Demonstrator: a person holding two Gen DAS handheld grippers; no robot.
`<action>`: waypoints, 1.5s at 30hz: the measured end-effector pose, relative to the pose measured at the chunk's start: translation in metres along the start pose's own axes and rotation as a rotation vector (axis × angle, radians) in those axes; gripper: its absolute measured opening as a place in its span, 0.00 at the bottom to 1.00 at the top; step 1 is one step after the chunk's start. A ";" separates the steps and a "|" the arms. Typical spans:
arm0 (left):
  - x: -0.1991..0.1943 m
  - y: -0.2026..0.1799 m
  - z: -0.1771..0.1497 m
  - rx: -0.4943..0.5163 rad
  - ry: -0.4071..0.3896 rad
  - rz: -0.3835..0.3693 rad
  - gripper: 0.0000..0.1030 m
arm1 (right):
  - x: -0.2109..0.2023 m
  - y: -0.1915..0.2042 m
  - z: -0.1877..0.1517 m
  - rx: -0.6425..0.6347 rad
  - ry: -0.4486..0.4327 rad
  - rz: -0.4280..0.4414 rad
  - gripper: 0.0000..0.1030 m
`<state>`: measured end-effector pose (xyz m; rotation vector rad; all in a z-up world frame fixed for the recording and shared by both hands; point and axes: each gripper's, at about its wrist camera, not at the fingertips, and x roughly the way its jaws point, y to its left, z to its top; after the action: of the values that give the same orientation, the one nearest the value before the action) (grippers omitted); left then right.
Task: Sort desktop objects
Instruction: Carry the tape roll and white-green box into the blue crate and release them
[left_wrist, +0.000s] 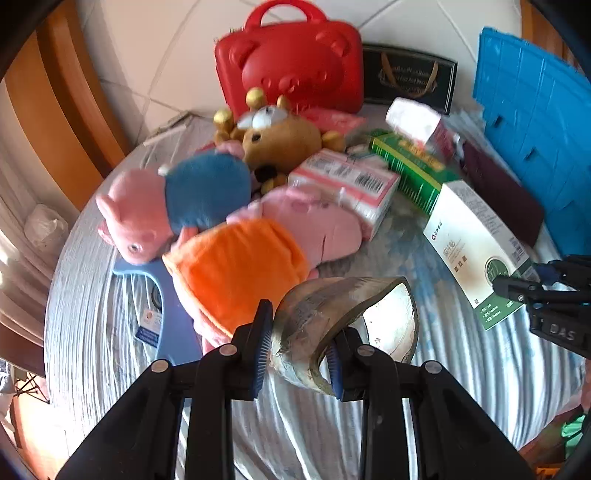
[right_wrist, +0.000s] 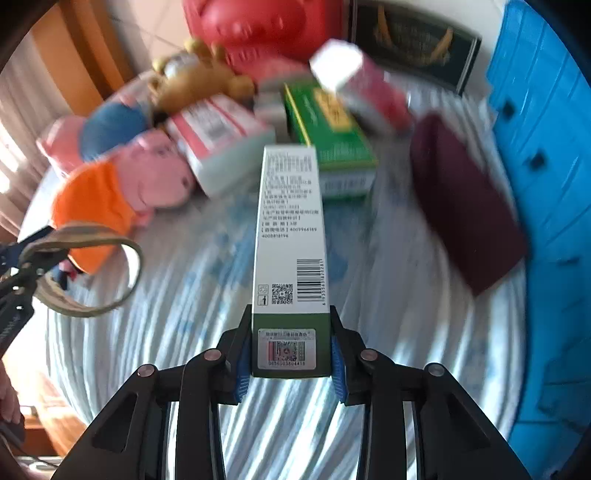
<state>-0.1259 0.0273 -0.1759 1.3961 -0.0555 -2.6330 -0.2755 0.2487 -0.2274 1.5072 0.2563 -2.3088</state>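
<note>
My left gripper (left_wrist: 297, 345) is shut on a roll of clear packing tape (left_wrist: 332, 325), held above the round table; the roll also shows at the left of the right wrist view (right_wrist: 88, 269). My right gripper (right_wrist: 290, 354) is shut on the end of a long white and green box (right_wrist: 290, 240), lifted over the table. In the left wrist view that box (left_wrist: 476, 247) is at the right with my right gripper (left_wrist: 517, 290) on its near end. Plush pigs, one in orange (left_wrist: 240, 266) and one in blue (left_wrist: 192, 195), lie at the left.
A brown plush (left_wrist: 277, 140), pink and white packs (left_wrist: 351, 181), a green box (left_wrist: 413, 166), a maroon case (left_wrist: 502, 195), a red bear case (left_wrist: 291, 62) and a blue crate (left_wrist: 535, 122) crowd the far side. A blue clipboard (left_wrist: 166, 314) lies under the orange pig.
</note>
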 end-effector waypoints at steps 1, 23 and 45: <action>-0.009 -0.002 0.005 0.000 -0.026 -0.005 0.26 | -0.014 0.000 0.002 0.002 -0.038 0.006 0.33; -0.216 -0.190 0.144 0.244 -0.581 -0.440 0.26 | -0.355 -0.124 -0.067 0.325 -0.762 -0.404 0.33; -0.220 -0.414 0.157 0.607 -0.325 -0.609 0.25 | -0.339 -0.292 -0.141 0.505 -0.584 -0.493 0.33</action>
<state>-0.1855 0.4643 0.0485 1.2450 -0.6042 -3.5462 -0.1521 0.6346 0.0091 0.9363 -0.1474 -3.2755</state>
